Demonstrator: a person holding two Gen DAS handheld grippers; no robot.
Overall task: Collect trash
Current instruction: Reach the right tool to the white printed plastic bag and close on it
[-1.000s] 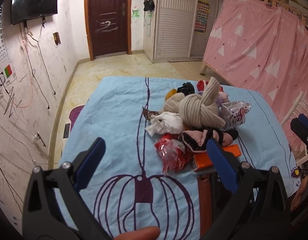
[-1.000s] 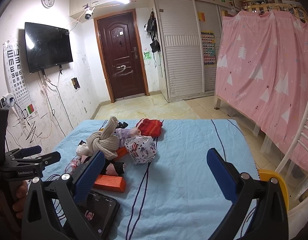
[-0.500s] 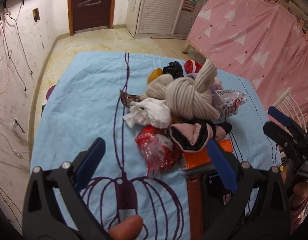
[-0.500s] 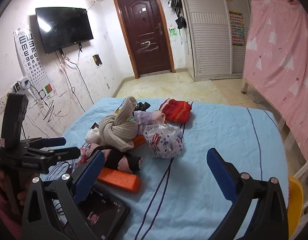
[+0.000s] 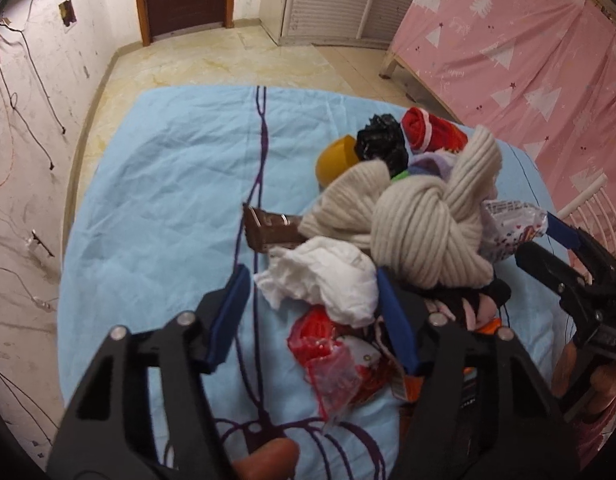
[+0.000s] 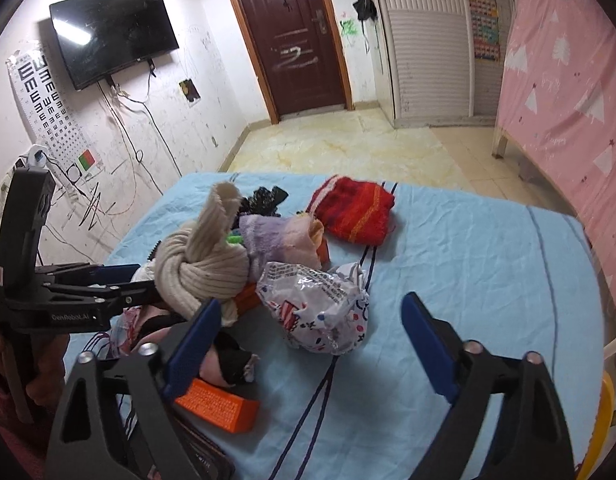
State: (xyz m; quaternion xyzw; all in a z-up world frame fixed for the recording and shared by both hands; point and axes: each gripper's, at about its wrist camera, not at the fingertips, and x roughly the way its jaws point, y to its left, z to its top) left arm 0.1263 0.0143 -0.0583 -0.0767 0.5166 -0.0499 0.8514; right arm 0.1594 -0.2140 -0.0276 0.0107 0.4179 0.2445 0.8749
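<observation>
Trash lies mixed with clothing in one heap on a desk covered by a light blue sheet with purple line drawings; the heap sits toward the right edge in the left wrist view, while the sheet's left half lies bare.

Largest in the heap is a knotted cream knit scarf at its middle. Beyond it lie a red striped knit cloth, a lilac fuzzy garment and a crumpled black bag, with a yellow cup beside the bag.

A printed foil snack bag rests on the open side of the scarf in the right wrist view. It lies ahead of the right tool and roughly between the lines of its fingers, untouched; these jaws are wide apart and closing, nothing between the pads.

A crumpled white tissue wad lies at the near side of the heap, directly between the blue fingertips of the left tool. Those jaws are closing, and whether the pads yet press the tissue cannot be told.

Just nearer than the tissue lies a red plastic wrapper, below the left tool's gap. A brown wrapper lies past the tissue, by the purple line.

An orange box sits at the near edge, beside the right tool's left finger.
</observation>
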